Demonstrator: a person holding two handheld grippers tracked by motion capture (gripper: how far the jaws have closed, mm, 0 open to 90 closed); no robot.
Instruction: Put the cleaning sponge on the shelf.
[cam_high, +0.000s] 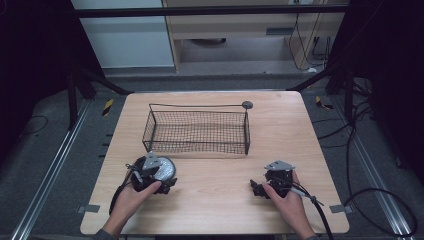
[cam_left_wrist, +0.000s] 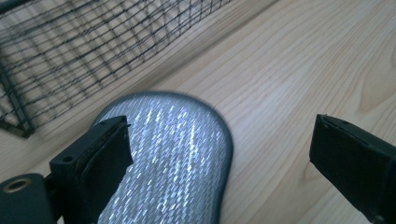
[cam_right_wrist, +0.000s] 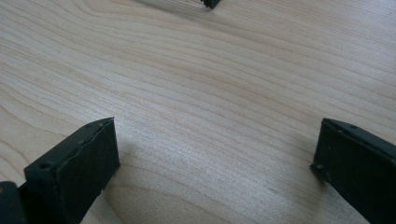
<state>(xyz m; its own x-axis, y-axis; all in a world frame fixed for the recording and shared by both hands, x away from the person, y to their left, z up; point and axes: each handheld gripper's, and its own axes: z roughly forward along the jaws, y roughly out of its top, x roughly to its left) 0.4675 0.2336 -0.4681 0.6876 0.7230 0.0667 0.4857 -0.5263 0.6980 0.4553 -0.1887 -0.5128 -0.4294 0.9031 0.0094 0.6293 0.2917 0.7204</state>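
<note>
- We've got the left tool (cam_left_wrist: 219, 154) sitting low over a round grey disc with a shiny woven-looking top (cam_left_wrist: 173, 163), jaws spread wide, one jaw over the disc, pads not pressing on it.
- That disc (cam_high: 164, 169) lies flat on the light wooden desk (cam_high: 220, 200), near-left part, just in front of the black wire mesh basket (cam_high: 197, 131), not touching it as far as we can tell.
- Our right tool (cam_high: 258, 188) rests near the desk's right front, well apart from the disc, jaws wide open over bare wood (cam_right_wrist: 210, 116).
- There's a small dark grey round thing (cam_high: 247, 105) by the basket's far right corner.
</note>
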